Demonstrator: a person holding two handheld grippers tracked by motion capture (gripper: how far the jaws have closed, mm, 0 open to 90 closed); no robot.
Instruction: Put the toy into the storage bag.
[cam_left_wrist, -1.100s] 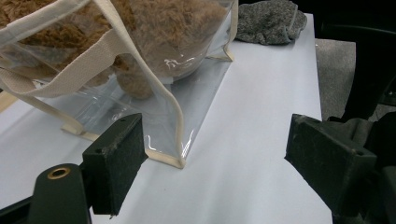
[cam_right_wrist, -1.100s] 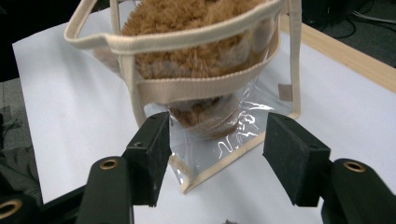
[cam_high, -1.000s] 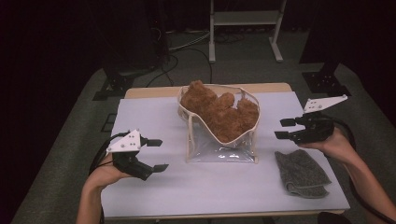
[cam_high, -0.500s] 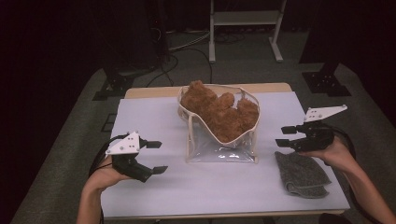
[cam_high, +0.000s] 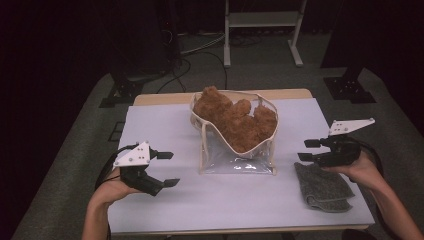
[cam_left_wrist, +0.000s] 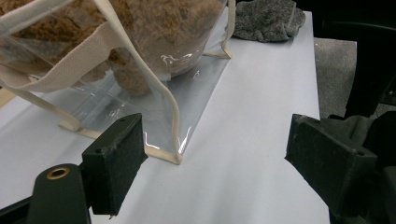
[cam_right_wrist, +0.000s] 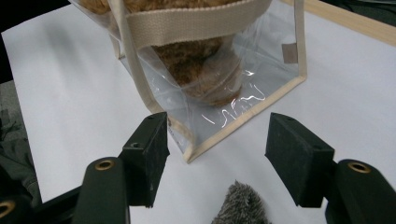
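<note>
High view, tongs: the left tongs (cam_high: 167, 169) stand released over the desk (cam_high: 165, 125), nothing between the jaws; the right tongs (cam_high: 306, 150) are likewise spread and empty, pointing toward the bag.
High view, things: the clear bag (cam_high: 239, 145) with cream trim stands between the two tongs, the brown plush toy (cam_high: 235, 120) already inside it; the grey cloth (cam_high: 322, 187) lies just below the right tongs, apart from them.
High view, progress: judging by this, the toy is packed and the cloth is left to pick up; no grasp has begun.
High view, surface and room: pale desk top with a wooden far edge; beyond it a dark room, grey floor, cables and a white stand (cam_high: 260, 20).
Left gripper view: jaws wide apart, the bag's corner just ahead of the left-hand jaw, the cloth far ahead at the desk's edge.
Right gripper view: jaws wide, the bag's corner ahead between them, the cloth's tip just beneath.
</note>
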